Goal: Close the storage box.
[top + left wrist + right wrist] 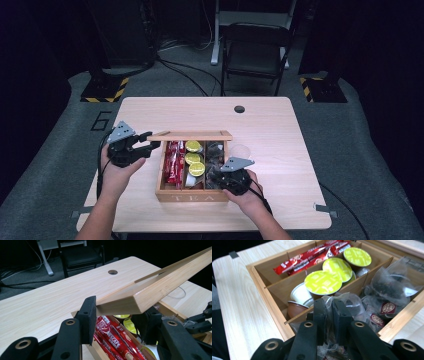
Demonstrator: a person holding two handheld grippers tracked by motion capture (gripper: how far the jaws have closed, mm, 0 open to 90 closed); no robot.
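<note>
Wooden box (192, 196) sits near the front edge of the table (280, 125), with its lid (190, 135) tipped up at the back. From the high view, the left gripper (150, 142) is at the lid's left end. The right gripper (220, 176) dips into the right part of the box, where the tea bags (215, 152) lie.

Through the left gripper view, the two black jaws are closed on the corner of the lid (140, 297) and hold it up. Red sticks (112, 336) show below it. I think this hand should stay very still, so the lid does not drop on the other hand.

Through the right gripper view, the right gripper (329, 315) is squeezed shut on a tea bag (342, 300) at the near end of the right part. Yellow cups (323, 282) fill the middle part and the red sticks (309, 258) fill the far one. The bag is thin and soft. I think it is best to lift it straight up and slowly, so it does not tear or catch on the wall (372, 271) or drag the other bags out.
</note>
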